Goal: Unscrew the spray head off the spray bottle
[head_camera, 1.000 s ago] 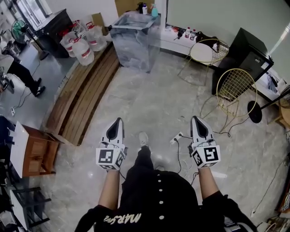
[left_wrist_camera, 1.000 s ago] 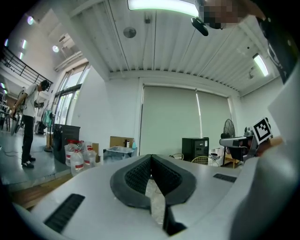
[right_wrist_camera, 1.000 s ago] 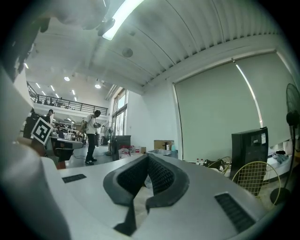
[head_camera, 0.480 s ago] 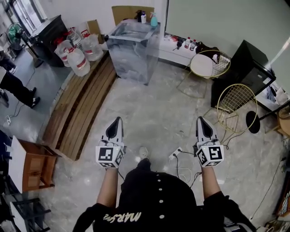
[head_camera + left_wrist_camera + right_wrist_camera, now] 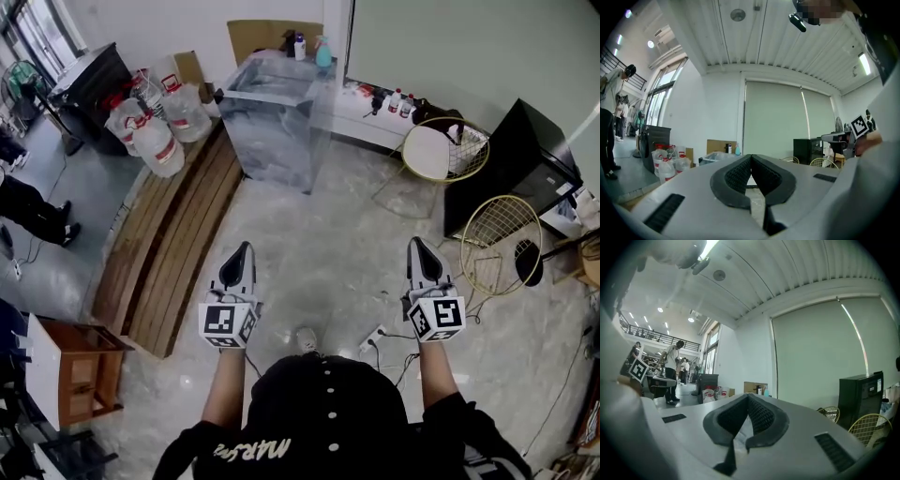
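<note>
Clearly nothing is in hand yet; the left gripper (image 5: pixel 246 249) points level, its jaws pressed together on nothing; far ahead of it and a little to its right, past the clear table (image 5: pixel 246 92), a small teal bottle (image 5: pixel 322 52) stands upright by the far wall, probably the spray bottle, though too small to be sure, with a white bottle (image 5: pixel 299 45) just beside it; the right gripper (image 5: pixel 415 246) is likewise closed and empty, pointing level; the teal bottle lies well apart from both, roughly between their lines, neither hand plainly nearer.
</note>
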Available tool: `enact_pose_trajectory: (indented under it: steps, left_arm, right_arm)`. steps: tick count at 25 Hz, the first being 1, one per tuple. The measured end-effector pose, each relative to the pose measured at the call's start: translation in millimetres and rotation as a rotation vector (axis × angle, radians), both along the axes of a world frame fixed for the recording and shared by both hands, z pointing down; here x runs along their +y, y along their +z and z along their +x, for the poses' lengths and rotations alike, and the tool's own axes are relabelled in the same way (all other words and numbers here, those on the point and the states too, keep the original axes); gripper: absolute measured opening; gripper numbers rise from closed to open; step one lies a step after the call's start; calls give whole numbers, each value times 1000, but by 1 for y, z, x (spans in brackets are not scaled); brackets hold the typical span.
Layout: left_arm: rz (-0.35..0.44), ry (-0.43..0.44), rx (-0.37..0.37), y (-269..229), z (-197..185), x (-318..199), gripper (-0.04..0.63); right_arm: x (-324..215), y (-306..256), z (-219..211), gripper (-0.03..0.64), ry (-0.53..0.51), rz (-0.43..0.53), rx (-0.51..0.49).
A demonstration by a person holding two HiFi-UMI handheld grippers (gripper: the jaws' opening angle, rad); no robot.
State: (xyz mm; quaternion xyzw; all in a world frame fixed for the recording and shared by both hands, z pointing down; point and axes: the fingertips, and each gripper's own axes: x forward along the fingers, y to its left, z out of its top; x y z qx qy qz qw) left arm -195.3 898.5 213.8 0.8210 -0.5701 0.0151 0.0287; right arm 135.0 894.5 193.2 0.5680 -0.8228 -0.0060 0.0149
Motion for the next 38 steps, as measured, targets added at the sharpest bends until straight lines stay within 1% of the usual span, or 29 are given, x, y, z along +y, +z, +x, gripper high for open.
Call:
enact_pose_trajectory:
  steps: [4,8,11,15,19,24,31,35,38]
  left_arm:
    - [-3,8,1,4,-16,-33,26]
    - [-31,15,0,16,-24,-59,26]
    - [-43,18,1,23,-23,-82,26]
    - [-28,39,-20,27,-13,-117,26]
    - [-27,36,-29,29,-10,-172,26]
    - [-28,21,-43,29,-1,-250,26]
    - [-22,8,-45,13,24,-361,26]
    - [-18,-3,-48,10,40,-411,26]
    - [-15,-19,-47,8,49,-436,26]
  right_arm:
    - [-32,5,-11,12,14,-7,9]
    - [-55,12,-15,12,29,-16,-2]
    - [-76,17,-15,12,32,-24,-6]
    - [-115,26,-10,12,38,-32,-12]
    - [-174,32,-5,12,36,-30,-21]
    - [-257,36,3,12,9,-36,-8]
    - [-370,23,24,12,-22,-32,-14]
    - [-421,20,42,12,-27,-29,-25]
    - [-449,18,52,12,-38,-31,-34]
